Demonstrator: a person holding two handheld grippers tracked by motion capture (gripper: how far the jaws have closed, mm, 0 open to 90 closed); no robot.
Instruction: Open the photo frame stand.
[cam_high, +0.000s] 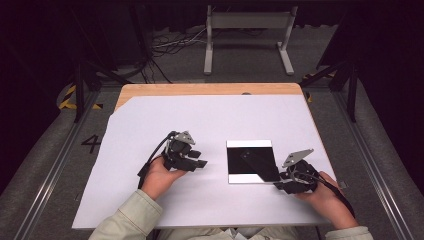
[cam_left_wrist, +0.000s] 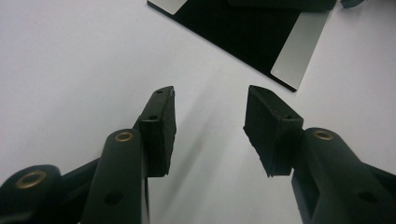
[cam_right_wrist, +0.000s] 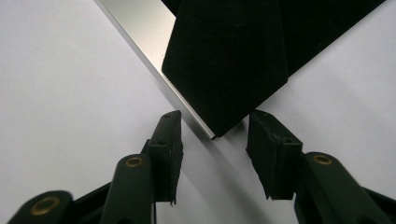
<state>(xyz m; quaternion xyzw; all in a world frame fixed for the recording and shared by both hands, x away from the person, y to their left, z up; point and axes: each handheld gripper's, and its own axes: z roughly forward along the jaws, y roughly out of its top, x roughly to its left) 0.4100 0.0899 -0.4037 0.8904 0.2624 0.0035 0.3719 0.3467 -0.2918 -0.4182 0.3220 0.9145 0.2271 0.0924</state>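
A white sheet (cam_high: 150, 120) covers the wooden table (cam_high: 210, 89) beneath both claws. A black square panel (cam_high: 251, 161) with pale strips along two edges lies flat on it, ahead of the left gripper (cam_high: 192, 159) and well apart from it; that claw's jaws stand apart over bare sheet. The right gripper (cam_right_wrist: 214, 135) sits at the panel's near corner, jaws apart on either side, holding nothing.
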